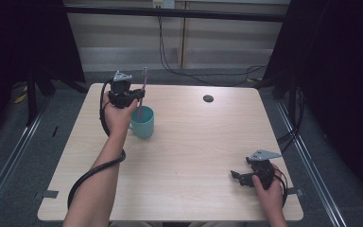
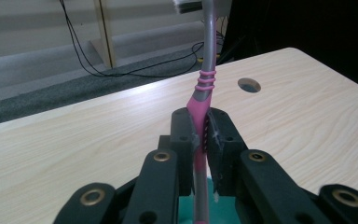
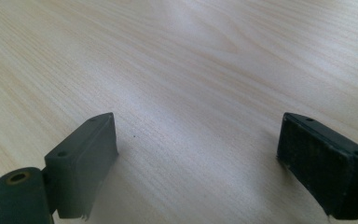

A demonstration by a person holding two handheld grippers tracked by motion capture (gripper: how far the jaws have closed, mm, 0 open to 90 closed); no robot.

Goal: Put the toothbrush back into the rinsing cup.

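The pale wood surface [image 1: 194,142] is seen spread across the middle of the high view, with a small round hole [image 1: 208,98] toward its upper centre. In the upper left of that frame a teal cup [image 1: 143,122] is stood upright on the surface, partly covered by the person's left hand [image 1: 117,116]. Above the cup, the left gripper [image 1: 139,97] is held with its fingers [image 2: 186,135] closed tight on a pink and grey toothbrush [image 1: 142,90]. The toothbrush's long axis is kept close to vertical, leaning slightly; its lower end is dipped inside the cup and its grey upper part is pointed up toward the top of the frame. In the left gripper view the pink handle is seen pinched between the pads, teal showing just below. At the lower right of the high view, the right gripper [image 1: 238,177] is held low over bare wood, its fingers [image 3: 84,161] spread wide with nothing between them.
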